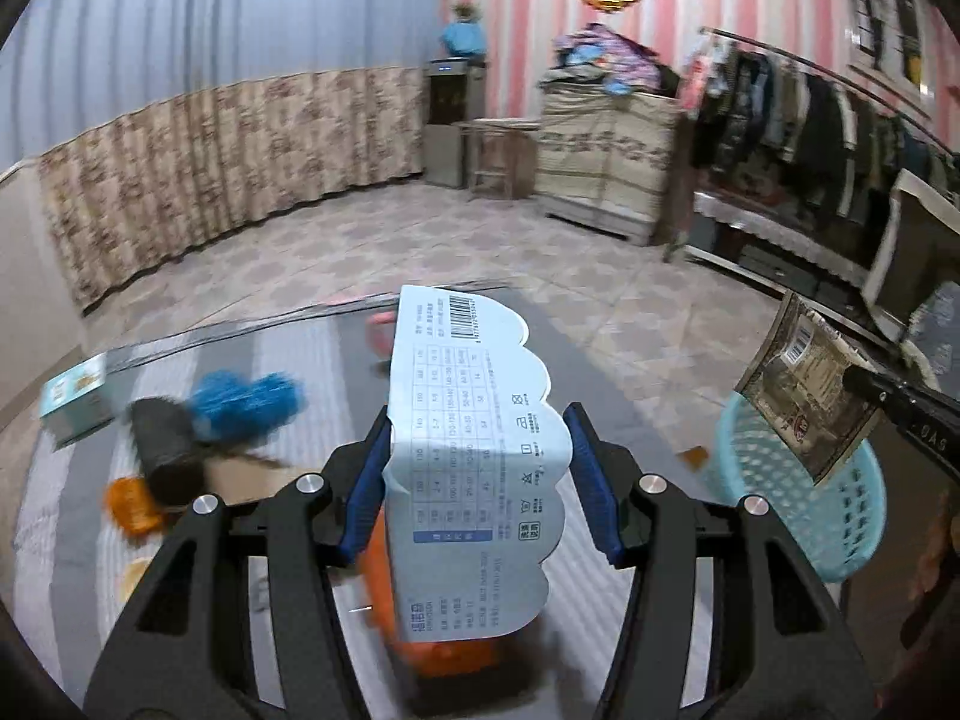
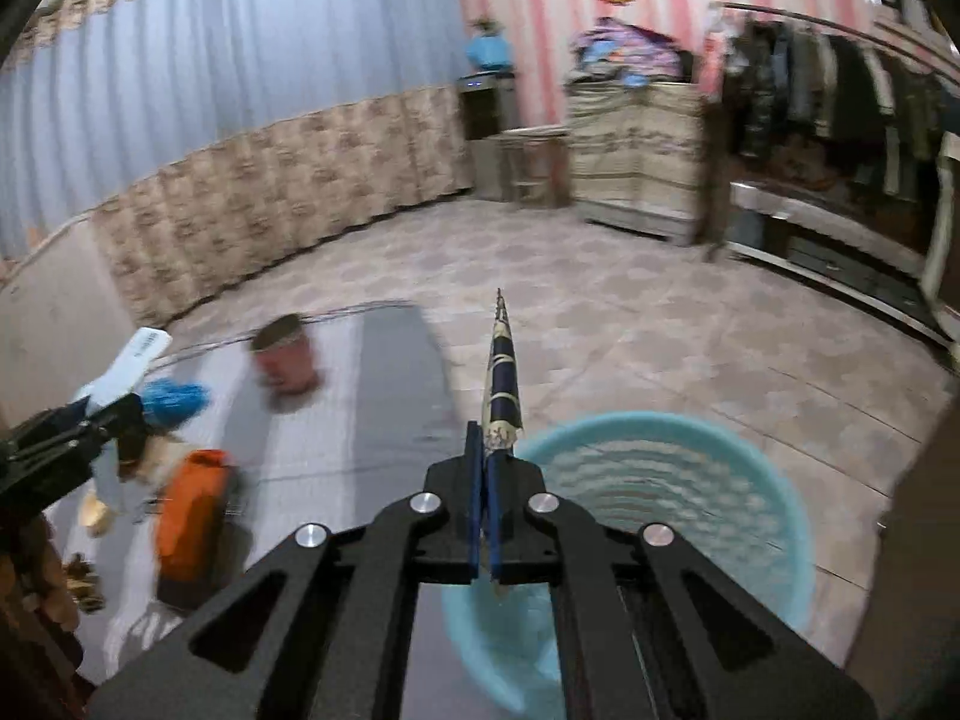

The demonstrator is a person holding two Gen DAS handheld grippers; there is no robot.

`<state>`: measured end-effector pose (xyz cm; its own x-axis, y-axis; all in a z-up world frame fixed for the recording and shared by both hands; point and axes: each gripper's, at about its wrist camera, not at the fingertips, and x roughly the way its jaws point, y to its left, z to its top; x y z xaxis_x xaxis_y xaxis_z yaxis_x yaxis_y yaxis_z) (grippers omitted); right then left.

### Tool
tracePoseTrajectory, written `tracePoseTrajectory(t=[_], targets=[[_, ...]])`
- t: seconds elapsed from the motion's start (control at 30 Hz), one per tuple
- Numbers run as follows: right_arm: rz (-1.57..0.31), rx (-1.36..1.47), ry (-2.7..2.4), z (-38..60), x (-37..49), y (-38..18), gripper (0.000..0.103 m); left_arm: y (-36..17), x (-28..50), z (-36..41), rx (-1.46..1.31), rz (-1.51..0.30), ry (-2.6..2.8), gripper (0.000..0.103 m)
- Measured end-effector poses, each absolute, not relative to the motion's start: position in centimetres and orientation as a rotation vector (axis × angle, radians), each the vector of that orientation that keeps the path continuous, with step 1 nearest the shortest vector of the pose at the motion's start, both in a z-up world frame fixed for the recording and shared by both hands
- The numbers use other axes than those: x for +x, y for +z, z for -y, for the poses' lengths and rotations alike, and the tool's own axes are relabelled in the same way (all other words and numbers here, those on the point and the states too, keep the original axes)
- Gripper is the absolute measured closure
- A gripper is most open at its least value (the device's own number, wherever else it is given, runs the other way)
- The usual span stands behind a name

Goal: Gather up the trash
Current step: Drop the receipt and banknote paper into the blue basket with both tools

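A room with blue curtains and pink striped walls holds a table (image 1: 336,372) covered in a grey and white striped cloth. A pale blue perforated basket (image 2: 708,480) sits just past the table's right edge.

The right gripper (image 2: 492,450) is the nearer one: the basket's open mouth lies directly below and just ahead of its fingers. Those fingers are pressed together on a flat printed wrapper (image 2: 503,384), seen edge-on here, standing upright with its long axis pointing away from the fingers.

The left gripper (image 1: 480,468) is farther left, above the table. Its fingers pinch a pale blue, scallop-edged packaging card (image 1: 474,450), printed with a barcode and size chart, long axis running forward.

Other clutter remains on the table, including an orange bag (image 2: 192,510).
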<state>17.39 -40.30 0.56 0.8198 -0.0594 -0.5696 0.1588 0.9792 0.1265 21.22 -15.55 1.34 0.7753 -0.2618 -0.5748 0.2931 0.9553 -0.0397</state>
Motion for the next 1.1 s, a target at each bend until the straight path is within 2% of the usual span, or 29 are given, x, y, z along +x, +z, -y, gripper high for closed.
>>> tracePoseTrajectory(t=[0.23, 0.43, 0.57, 0.6, 0.67, 0.7, 0.9, 0.97, 1.1], targets=[[-0.65, 0.221, -0.263, 47.2, 16.3, -1.5, 0.101, -0.8, 20.8, 25.9, 0.102, -0.622, -0.463, 0.049], [-0.656, 0.272, -0.289, 50.3, 16.3, -2.4, 0.101, -4.6, 20.1, 34.7, 0.156, -0.671, -0.584, 0.049], [-0.661, 0.298, -0.302, 52.0, 15.5, -3.2, 0.101, -5.8, 20.2, 37.6, 0.193, -0.679, -0.625, 0.048], [-0.663, 0.303, -0.302, 52.2, 15.6, -3.3, 0.101, -5.9, 20.2, 38.0, 0.194, -0.679, -0.625, 0.046], [-0.666, 0.323, -0.298, 52.6, 15.6, -3.6, 0.101, -5.9, 20.4, 38.0, 0.192, -0.68, -0.616, 0.026], [-0.667, 0.325, -0.297, 52.6, 15.8, -3.6, 0.101, -5.7, 20.6, 37.8, 0.185, -0.676, -0.603, 0.022], [-0.669, 0.309, -0.264, 51.3, 16.0, -3.8, 0.101, -4.1, 21.6, 35.5, 0.158, -0.637, -0.532, 0.015], [-0.677, 0.3, -0.255, 50.9, 16.4, -4.0, 0.101, -3.3, 21.6, 33.8, 0.15, -0.613, -0.499, 0.01], [-0.71, 0.309, -0.241, 50.2, 17.5, -5.0, 0.1, -1.9, 21.3, 30.2, 0.116, -0.58, -0.433, 0.006]])
